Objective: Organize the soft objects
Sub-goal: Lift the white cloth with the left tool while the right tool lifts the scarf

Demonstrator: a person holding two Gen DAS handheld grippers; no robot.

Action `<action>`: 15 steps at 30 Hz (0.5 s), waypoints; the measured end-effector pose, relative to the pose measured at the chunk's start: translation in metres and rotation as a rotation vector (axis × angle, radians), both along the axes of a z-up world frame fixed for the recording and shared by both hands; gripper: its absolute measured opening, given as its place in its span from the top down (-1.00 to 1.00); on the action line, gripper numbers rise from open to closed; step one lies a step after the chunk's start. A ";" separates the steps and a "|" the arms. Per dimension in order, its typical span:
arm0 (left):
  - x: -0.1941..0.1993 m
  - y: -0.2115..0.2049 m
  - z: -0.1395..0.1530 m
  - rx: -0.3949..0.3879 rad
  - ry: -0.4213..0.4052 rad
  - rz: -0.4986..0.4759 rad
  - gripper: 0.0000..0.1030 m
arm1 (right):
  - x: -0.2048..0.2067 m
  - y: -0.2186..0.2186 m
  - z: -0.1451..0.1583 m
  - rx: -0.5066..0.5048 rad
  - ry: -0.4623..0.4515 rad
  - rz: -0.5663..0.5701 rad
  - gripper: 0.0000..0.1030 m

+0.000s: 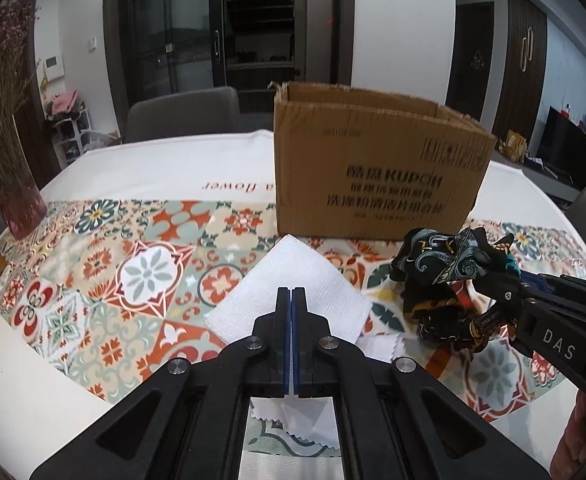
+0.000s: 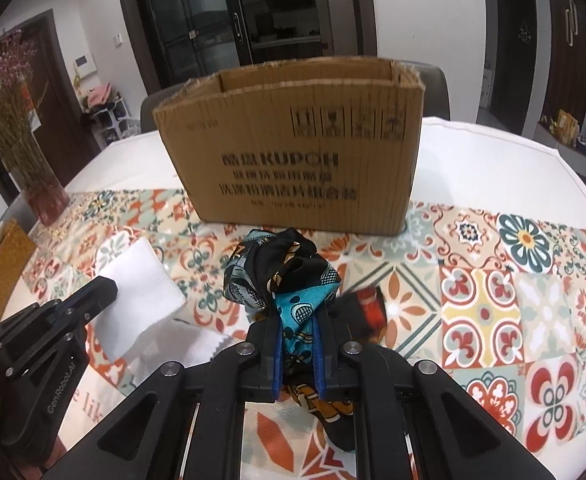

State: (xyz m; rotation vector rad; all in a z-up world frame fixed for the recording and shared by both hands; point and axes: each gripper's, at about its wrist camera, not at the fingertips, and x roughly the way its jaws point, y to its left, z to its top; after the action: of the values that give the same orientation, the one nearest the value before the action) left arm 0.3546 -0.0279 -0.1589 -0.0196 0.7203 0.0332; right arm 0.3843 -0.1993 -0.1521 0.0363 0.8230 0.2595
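The corrugated cardboard box [image 2: 289,152], upper centre, reads "KUPOH". The left hand-held gripper [image 1: 291,294] pinches a white terry cloth [image 1: 293,280]; the right hand-held gripper [image 2: 299,320], marked "DAS", clamps a silky paisley scarf [image 2: 281,276].

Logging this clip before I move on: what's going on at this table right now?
A person holds a gripper in each hand. The left gripper is shut on a folded white cloth; the right gripper is shut on a bunched black and teal scarf. Both pieces are held in front of an open cardboard box standing on the patterned tablecloth. Neither piece is in the box yet.

White walls [image 1: 405,20], dark glass doors [image 1: 197,32], grey chair [image 1: 181,114], television [image 1: 573,144].
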 end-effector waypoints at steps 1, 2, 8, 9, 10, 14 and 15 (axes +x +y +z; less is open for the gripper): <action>-0.001 0.000 0.004 -0.002 -0.008 -0.004 0.95 | -0.001 0.000 0.003 0.001 -0.004 -0.001 0.75; -0.002 0.000 0.006 -0.002 -0.016 -0.006 0.95 | -0.001 0.000 0.005 0.002 -0.008 -0.002 0.75; -0.005 0.001 0.024 -0.008 -0.056 -0.020 0.95 | -0.006 -0.002 0.024 0.014 -0.041 -0.017 0.75; -0.006 0.001 0.027 -0.009 -0.062 -0.023 0.95 | -0.006 -0.003 0.028 0.015 -0.048 -0.019 0.75; -0.007 0.001 0.031 -0.011 -0.071 -0.026 0.95 | -0.007 -0.003 0.031 0.016 -0.053 -0.021 0.75; -0.009 0.002 0.044 -0.012 -0.098 -0.035 0.95 | -0.012 -0.002 0.046 0.019 -0.086 -0.030 0.75; -0.010 0.002 0.048 -0.012 -0.109 -0.038 0.95 | -0.013 -0.002 0.050 0.020 -0.093 -0.031 0.75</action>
State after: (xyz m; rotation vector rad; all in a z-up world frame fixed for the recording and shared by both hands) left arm 0.3445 -0.0255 -0.1106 -0.0191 0.6121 -0.0083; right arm 0.3708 -0.2012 -0.1023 0.0554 0.7265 0.2382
